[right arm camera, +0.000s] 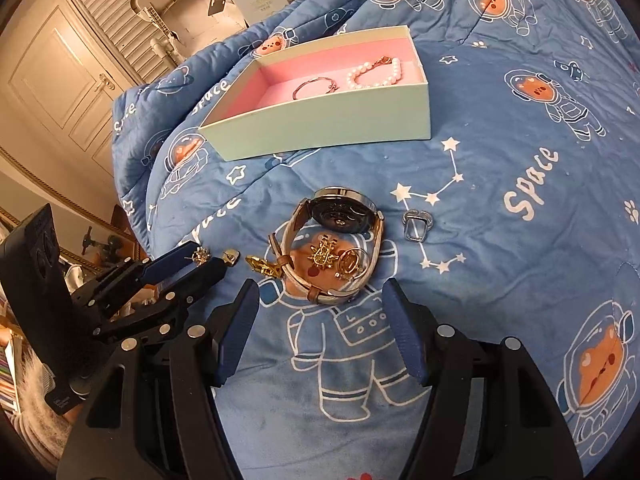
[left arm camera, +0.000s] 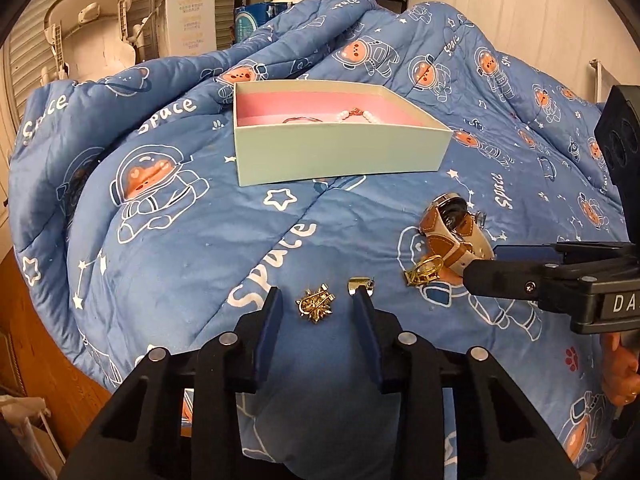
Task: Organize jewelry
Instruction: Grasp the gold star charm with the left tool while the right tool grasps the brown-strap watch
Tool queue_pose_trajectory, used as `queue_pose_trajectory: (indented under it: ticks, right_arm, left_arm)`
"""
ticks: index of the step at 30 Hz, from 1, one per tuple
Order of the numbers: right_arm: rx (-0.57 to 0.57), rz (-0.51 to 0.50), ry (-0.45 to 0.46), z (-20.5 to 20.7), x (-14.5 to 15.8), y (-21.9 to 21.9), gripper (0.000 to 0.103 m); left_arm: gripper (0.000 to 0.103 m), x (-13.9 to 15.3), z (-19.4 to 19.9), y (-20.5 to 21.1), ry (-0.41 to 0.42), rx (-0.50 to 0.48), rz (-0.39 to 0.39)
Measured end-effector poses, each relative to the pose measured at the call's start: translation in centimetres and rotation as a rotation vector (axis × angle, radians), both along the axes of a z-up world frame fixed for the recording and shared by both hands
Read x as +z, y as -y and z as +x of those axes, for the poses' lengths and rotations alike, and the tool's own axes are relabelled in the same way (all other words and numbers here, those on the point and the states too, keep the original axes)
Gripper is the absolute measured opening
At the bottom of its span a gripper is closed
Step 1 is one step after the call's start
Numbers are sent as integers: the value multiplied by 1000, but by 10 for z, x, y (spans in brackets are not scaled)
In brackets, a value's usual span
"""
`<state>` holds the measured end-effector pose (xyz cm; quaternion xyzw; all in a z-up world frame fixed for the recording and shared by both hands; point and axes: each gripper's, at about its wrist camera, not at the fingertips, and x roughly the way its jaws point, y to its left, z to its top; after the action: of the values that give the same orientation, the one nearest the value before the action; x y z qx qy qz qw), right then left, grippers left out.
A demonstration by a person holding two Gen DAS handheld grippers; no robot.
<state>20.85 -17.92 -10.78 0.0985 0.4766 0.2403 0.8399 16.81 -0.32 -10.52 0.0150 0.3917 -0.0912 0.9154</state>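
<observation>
The word "Space" is printed again and again in white across the blue astronaut-bear quilt (left arm camera: 180, 216), at several angles, and it reads clearly from the right wrist view too. On the black body of the right claw (left arm camera: 478, 266), white letters read "DA" before the frame cuts them off. The tall white carton (left arm camera: 188, 16) behind the bed carries lettering too blurred to read.

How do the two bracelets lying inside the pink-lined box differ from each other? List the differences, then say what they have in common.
The pearl bracelet is a string of round white beads joined by a rose-gold clasp; the bangle is one thin, smooth metal band with no beads. The pearl bracelet lies toward the box's right end, the bangle nearer the middle. The pearl bracelet looks thicker, the bangle slimmer. Both lie flat on the pink lining of the box, already put away.
</observation>
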Motion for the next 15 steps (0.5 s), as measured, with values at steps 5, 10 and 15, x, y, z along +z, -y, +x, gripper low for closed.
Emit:
queue_pose_trajectory:
  ticks: [5,10,15]
  right_arm:
    - [-28,-41,26,11,-1,-7,64]
    - [-44,-58,31,21,-1,-16,64]
    - [-85,-53,8,27,-3,-19,65]
  left_arm:
    - [26,-1,4,-2,-2,6,-8]
    - [21,-1,5,-3,-1,8,-14]
    - [18,-1,6,-4,1,12,-22]
